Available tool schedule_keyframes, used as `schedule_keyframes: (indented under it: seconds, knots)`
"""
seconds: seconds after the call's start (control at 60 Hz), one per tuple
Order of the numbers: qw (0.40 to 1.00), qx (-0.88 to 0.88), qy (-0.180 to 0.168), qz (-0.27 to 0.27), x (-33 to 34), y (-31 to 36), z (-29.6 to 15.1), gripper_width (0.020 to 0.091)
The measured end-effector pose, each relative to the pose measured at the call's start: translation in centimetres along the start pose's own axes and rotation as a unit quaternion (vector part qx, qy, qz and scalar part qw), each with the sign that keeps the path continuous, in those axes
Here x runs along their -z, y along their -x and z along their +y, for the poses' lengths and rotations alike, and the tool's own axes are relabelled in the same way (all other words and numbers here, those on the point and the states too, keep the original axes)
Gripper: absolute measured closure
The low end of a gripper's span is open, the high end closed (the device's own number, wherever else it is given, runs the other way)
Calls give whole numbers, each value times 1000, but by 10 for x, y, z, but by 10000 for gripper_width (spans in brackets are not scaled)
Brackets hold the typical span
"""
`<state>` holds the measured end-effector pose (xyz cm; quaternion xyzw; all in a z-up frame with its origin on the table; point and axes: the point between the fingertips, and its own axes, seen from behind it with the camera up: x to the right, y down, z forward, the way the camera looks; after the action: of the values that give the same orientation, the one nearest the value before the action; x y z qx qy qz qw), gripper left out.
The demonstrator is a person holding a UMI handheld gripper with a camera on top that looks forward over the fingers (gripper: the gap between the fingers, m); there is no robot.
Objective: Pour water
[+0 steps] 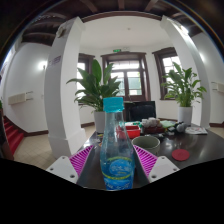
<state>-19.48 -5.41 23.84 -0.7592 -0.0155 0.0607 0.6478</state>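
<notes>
A clear plastic water bottle (117, 152) with a blue cap and a blue label stands upright between my fingers, close to the camera. It holds water up to about its shoulder. My gripper (115, 162) is shut on it, with the pink pads (84, 160) against its left and right sides. The bottle's base is hidden behind the gripper body. Just beyond it lies a dark round table (190, 145).
On the table to the right are a dark bowl (146, 142), a red coaster-like disc (180, 155) and several small items. Potted plants (97, 88) stand behind, a white pillar (66, 85) is at the left, and windows and a door lie farther back.
</notes>
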Motion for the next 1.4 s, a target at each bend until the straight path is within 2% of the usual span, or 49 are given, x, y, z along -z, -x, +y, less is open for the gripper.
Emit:
schedule_keyframes:
  seconds: [0.05, 0.067, 0.083, 0.1, 0.133, 0.167, 0.183, 0.25, 0.267, 0.283, 0.55, 0.733, 0.867, 0.883, 1.05, 1.117, 1.4]
  knots:
    - [1000, 6, -2, 5, -2, -5, -3, 357]
    - [1000, 10, -2, 11, -15, -13, -17, 406]
    - [1000, 16, -2, 19, -5, -14, -7, 502]
    - [999, 23, -2, 23, -6, -18, -10, 559]
    - [999, 29, -2, 17, -9, -19, -15, 563]
    - [1000, 28, -2, 13, -9, -20, -20, 600]
    - [1000, 26, -5, 16, -4, -10, 1, 618]
    - [1000, 26, -10, 14, -5, -14, -7, 661]
    - [999, 27, -10, 14, -10, -13, -12, 690]
    - [999, 27, -13, 14, -4, -10, 0, 689]
    - [1000, 4, 2, 12, -8, -8, 1, 691]
    - [980, -200, -10, -16, -35, 29, -32, 689]
    - [900, -428, -54, -58, -68, 47, -66, 690]
    - [888, -453, -59, -58, -51, 59, -77, 689]
    - [759, -643, -91, -54, -63, 53, -97, 691]
    - [705, -698, -112, -55, -62, 50, -100, 691]
    - [515, -842, -155, -37, -54, 42, -104, 688]
